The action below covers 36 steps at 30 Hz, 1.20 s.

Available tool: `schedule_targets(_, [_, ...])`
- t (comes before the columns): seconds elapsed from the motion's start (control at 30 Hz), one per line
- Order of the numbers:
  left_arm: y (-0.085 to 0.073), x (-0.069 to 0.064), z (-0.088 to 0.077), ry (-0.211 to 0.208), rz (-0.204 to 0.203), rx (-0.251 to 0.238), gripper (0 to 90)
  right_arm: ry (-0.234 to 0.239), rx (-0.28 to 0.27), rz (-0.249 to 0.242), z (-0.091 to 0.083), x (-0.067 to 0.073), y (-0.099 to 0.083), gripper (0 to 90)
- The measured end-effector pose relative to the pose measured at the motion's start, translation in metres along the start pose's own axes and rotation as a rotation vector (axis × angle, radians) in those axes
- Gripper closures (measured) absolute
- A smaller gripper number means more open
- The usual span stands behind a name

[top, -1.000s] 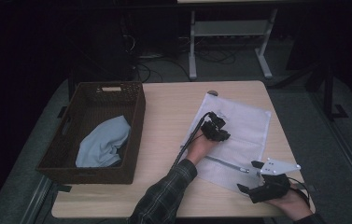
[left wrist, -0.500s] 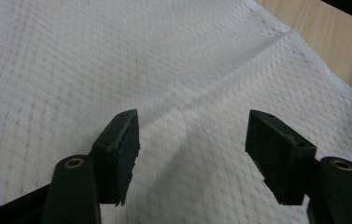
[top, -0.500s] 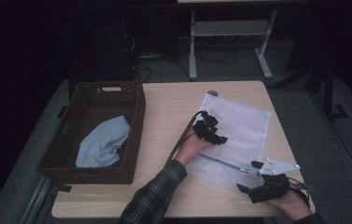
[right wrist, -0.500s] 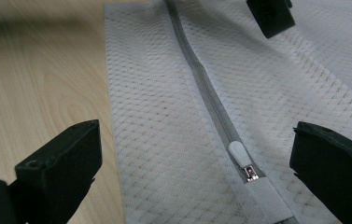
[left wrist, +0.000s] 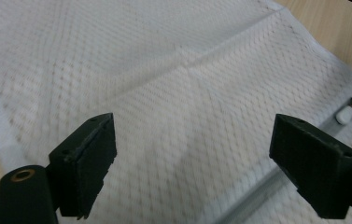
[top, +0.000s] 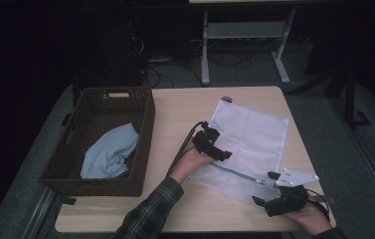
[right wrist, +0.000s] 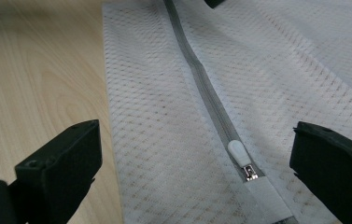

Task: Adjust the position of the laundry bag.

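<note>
A white mesh bag [top: 254, 137] lies flat on the wooden table [top: 180, 107], with a grey zipper [top: 237, 173] along its near edge. My left gripper [top: 223, 153] hovers over the bag's left part. Its jaws [left wrist: 197, 158] have just been opening and stand wide with nothing between them, only mesh [left wrist: 173, 84] beneath. The white zipper pull [left wrist: 348, 113] sits beyond its right jaw. My right gripper [top: 264, 188] is at the bag's near right corner, open. The zipper pull [right wrist: 241, 158] lies on the bag [right wrist: 155, 140] below the gap of my right gripper [right wrist: 197, 168].
A dark woven basket [top: 145, 124] stands on the table's left side with a light blue cloth [top: 110, 152] inside. Bare wood [right wrist: 38, 79] lies left of the bag. A white metal stand [top: 244, 35] and cables are on the floor beyond the table.
My left gripper has shifted left and slightly nearer across the bag, toward its left edge. The right gripper has stayed in place.
</note>
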<state>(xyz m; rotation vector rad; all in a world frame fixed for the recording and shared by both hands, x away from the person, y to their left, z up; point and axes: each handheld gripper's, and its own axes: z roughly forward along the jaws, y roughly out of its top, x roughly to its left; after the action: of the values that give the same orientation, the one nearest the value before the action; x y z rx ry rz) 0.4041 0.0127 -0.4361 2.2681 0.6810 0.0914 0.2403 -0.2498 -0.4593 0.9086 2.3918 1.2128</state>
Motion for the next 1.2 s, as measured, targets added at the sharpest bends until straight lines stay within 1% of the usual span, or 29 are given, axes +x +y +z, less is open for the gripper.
schedule_targets(0.07, [-0.005, -0.001, -0.008, 0.006, 0.005, -0.002, 13.7, -0.001, 0.001, 0.0, 0.0, 0.0, 0.0, 1.9])
schedule_targets(0.13, [-0.009, -0.002, -0.014, 0.012, 0.007, 0.007, 10.3, -0.003, 0.003, 0.0, 0.0, 0.0, 0.0, 1.9])
schedule_targets(0.2, [-0.013, -0.004, -0.021, 0.023, 0.016, 0.01, 8.8, -0.004, 0.003, 0.001, 0.0, 0.0, 0.0, 1.9])
schedule_targets(0.3, [-0.019, -0.005, -0.031, 0.038, 0.021, 0.004, 7.0, -0.005, 0.005, 0.003, 0.0, 0.0, 0.0, 1.9])
schedule_targets(0.33, [-0.022, -0.005, -0.035, 0.043, 0.023, 0.002, 4.2, -0.006, 0.006, 0.001, 0.001, 0.0, 0.0, 1.9])
schedule_targets(0.37, [-0.023, -0.005, -0.038, 0.045, 0.022, 0.005, 4.2, -0.006, 0.006, 0.001, 0.001, 0.0, 0.0, 1.9])
schedule_targets(0.47, [-0.035, -0.009, -0.051, 0.051, 0.025, 0.007, 2.9, -0.008, 0.006, 0.001, 0.001, 0.0, 0.0, 1.9])
schedule_targets(0.5, [-0.035, -0.009, -0.051, 0.051, 0.025, 0.007, 2.9, -0.008, 0.006, 0.001, 0.001, 0.0, 0.0, 1.9])
schedule_targets(0.53, [-0.042, -0.01, -0.057, 0.056, 0.023, 0.003, 2.9, -0.011, 0.008, 0.0, 0.001, -0.001, 0.0, 1.9])
schedule_targets(0.57, [-0.042, -0.01, -0.057, 0.056, 0.023, 0.003, 2.9, -0.011, 0.008, 0.0, 0.001, -0.001, 0.0, 1.9])
schedule_targets(0.7, [-0.057, -0.014, -0.067, 0.068, 0.01, 0.002, 2.9, -0.013, 0.009, 0.0, 0.001, -0.001, 0.0, 1.9])
schedule_targets(0.87, [-0.078, -0.024, -0.078, 0.09, 0.004, 0.002, 3.0, -0.015, 0.012, 0.009, 0.002, -0.001, 0.0, 1.9])
schedule_targets(0.9, [-0.078, -0.024, -0.078, 0.09, 0.004, 0.002, 3.1, -0.015, 0.012, 0.009, 0.002, -0.001, 0.0, 1.9])
schedule_targets(0.93, [-0.081, -0.026, -0.081, 0.093, 0.0, -0.002, 3.1, -0.015, 0.012, 0.011, 0.002, -0.002, 0.0, 1.9])
schedule_targets(1.07, [-0.093, -0.032, -0.086, 0.091, -0.009, -0.002, 3.1, -0.013, 0.013, 0.013, 0.003, -0.002, -0.001, 1.9])
schedule_targets(1.2, [-0.103, -0.039, -0.092, 0.086, -0.005, -0.009, 3.1, -0.015, 0.014, 0.017, 0.002, -0.003, -0.001, 1.9])
